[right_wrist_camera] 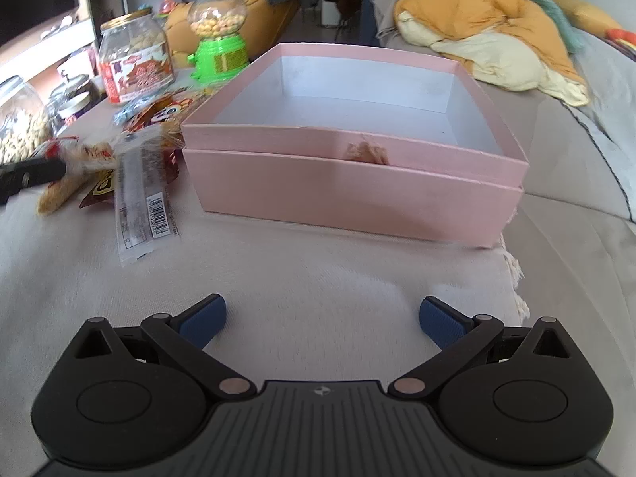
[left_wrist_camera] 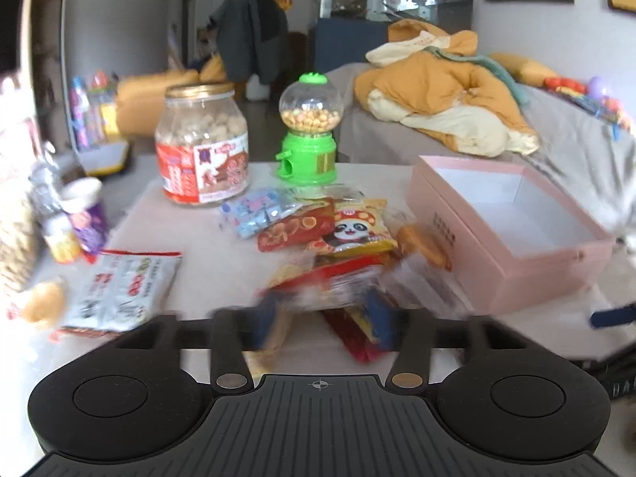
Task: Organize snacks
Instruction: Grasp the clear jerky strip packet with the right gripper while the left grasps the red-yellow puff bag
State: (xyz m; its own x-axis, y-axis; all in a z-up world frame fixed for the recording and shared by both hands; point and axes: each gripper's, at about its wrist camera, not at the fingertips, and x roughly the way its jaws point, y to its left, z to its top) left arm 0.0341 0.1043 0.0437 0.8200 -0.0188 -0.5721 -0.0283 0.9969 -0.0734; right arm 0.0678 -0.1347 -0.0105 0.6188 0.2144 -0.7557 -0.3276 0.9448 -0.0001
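Note:
The left wrist view is blurred. My left gripper (left_wrist_camera: pixel 326 314) hangs low over the snack pile (left_wrist_camera: pixel 318 230), its blue fingers spread wide. A red and yellow packet (left_wrist_camera: pixel 330 278) lies between them; I see no pad pressing on it. The pink box (left_wrist_camera: pixel 477 262) stands right of the pile, white inside and empty. My right gripper (right_wrist_camera: pixel 322 318) is open over the pale cloth, in front of the pink box (right_wrist_camera: pixel 349 194), with nothing between its fingers. A long clear packet (right_wrist_camera: pixel 139 198) lies left of the box. The left gripper (right_wrist_camera: pixel 28 177) shows at that view's left edge among packets.
A peanut jar (left_wrist_camera: pixel 202 147) and a green candy dispenser (left_wrist_camera: pixel 310 131) stand behind the pile. A white packet (left_wrist_camera: pixel 123 290), a purple cup (left_wrist_camera: pixel 87 214) and more jars (right_wrist_camera: pixel 20 119) sit at the left. An orange blanket (right_wrist_camera: pixel 497 28) lies on the sofa behind.

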